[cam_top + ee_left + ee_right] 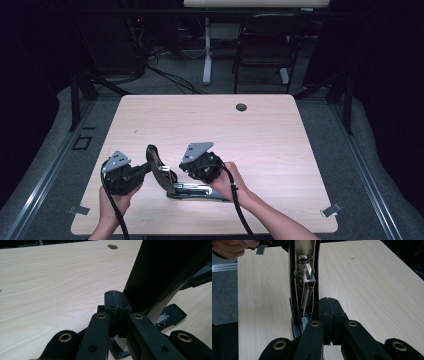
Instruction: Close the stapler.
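Observation:
A black stapler [159,167] lies swung open near the table's front edge, its base [197,191] flat on the wood and its top arm raised to the left. My left gripper [146,167] is shut, its tips against the back of that raised arm [160,272] with nothing between the pads [111,302]. My right gripper [179,172] is also shut with nothing between its pads, its tips [328,312] beside the open staple channel [304,277], close to the hinge. A hand holds each gripper from below.
The light wooden table [210,125] has a round cable hole [241,107] at the back. Small metal clips sit at its front corners [80,210] [332,210]. A dark chair [265,45] and a table leg stand behind on the grey floor.

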A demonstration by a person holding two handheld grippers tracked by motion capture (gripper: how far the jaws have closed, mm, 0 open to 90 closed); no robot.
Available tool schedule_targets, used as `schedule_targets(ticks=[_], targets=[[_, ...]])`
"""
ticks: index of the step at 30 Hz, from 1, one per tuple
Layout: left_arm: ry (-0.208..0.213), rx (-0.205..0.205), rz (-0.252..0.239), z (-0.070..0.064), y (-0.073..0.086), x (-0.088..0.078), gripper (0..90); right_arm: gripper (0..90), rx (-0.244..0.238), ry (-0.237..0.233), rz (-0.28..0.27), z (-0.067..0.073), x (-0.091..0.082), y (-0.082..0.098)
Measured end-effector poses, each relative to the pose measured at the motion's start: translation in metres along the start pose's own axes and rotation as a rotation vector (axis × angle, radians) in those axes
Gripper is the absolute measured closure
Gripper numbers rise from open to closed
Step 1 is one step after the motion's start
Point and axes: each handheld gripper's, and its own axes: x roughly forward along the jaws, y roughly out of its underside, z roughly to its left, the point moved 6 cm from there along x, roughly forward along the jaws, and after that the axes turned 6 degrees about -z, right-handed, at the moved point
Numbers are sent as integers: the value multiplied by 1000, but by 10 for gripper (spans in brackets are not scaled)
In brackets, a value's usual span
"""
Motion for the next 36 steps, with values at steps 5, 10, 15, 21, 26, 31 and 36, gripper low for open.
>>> schedule_targets(ticks=[5,10,15,21,26,31,36], targets=[[11,14,11,-4,2,4,900,900,3,-2,-21,1,0,-2],[30,37,31,-10,2,8,900,900,5,-4,-38,2,-1,-5],[58,61,55,-17,6,13,900,900,-1,-2,-66,4,-4,-11],[76,73,72,-20,8,15,900,900,33,-18,-69,1,-10,-5],[73,69,72,-20,8,15,899,900,42,-17,-63,-1,-14,3],[77,74,81,-19,8,16,874,900,48,-15,-52,-3,-20,16],[82,72,84,-20,9,17,853,900,47,-15,-43,-4,-23,24]])
